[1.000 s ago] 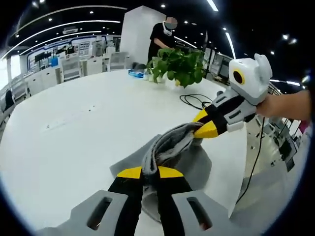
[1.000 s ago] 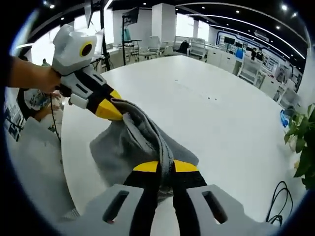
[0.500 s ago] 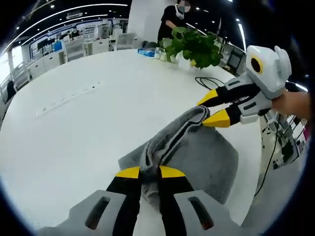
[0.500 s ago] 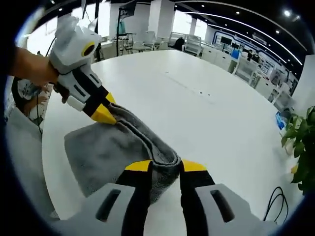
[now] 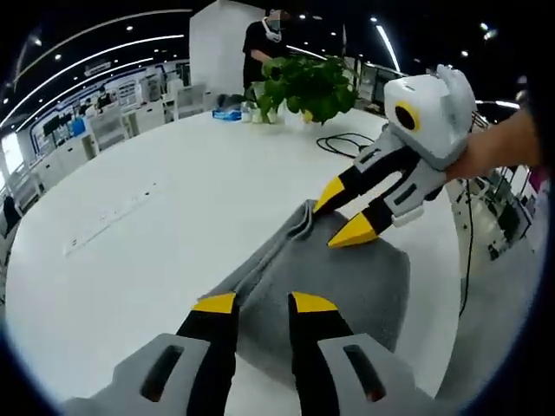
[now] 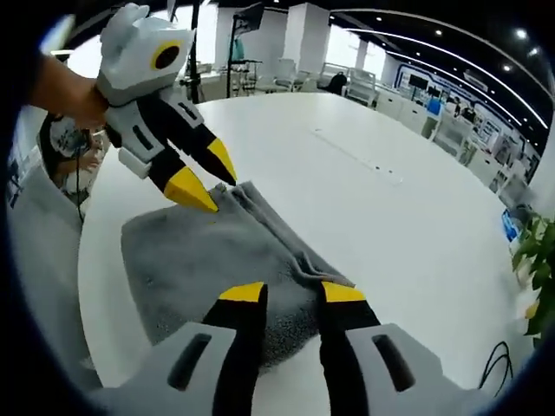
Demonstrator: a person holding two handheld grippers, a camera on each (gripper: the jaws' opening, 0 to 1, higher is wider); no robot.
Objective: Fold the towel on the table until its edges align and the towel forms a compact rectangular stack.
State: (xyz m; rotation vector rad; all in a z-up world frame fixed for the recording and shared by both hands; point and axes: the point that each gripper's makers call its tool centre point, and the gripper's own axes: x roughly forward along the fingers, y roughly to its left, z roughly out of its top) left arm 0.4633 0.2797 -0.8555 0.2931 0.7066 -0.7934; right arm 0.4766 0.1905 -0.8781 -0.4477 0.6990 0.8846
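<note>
A grey towel (image 5: pixel 334 286) lies folded flat on the white table (image 5: pixel 156 217), with a rumpled fold running along its far edge. My left gripper (image 5: pixel 264 302) hovers open just above its near corner, nothing between the jaws. The right gripper (image 5: pixel 342 213) enters from the right, open, its yellow tips just over the towel's far corner. In the right gripper view the towel (image 6: pixel 199 269) lies below my right gripper (image 6: pixel 293 293), open over the near edge. The left gripper (image 6: pixel 208 180) stands open at the towel's far corner, held by a hand.
A potted green plant (image 5: pixel 308 85) and a black cable (image 5: pixel 347 146) sit at the table's far side, where a person (image 5: pixel 264 43) stands. The table's edge (image 5: pixel 442 286) runs close beside the towel. Wide bare tabletop stretches to the left.
Both grippers have opened and let go of the towel's edge. The raised fold has dropped flat onto the table, and both grippers have lifted slightly off it.
</note>
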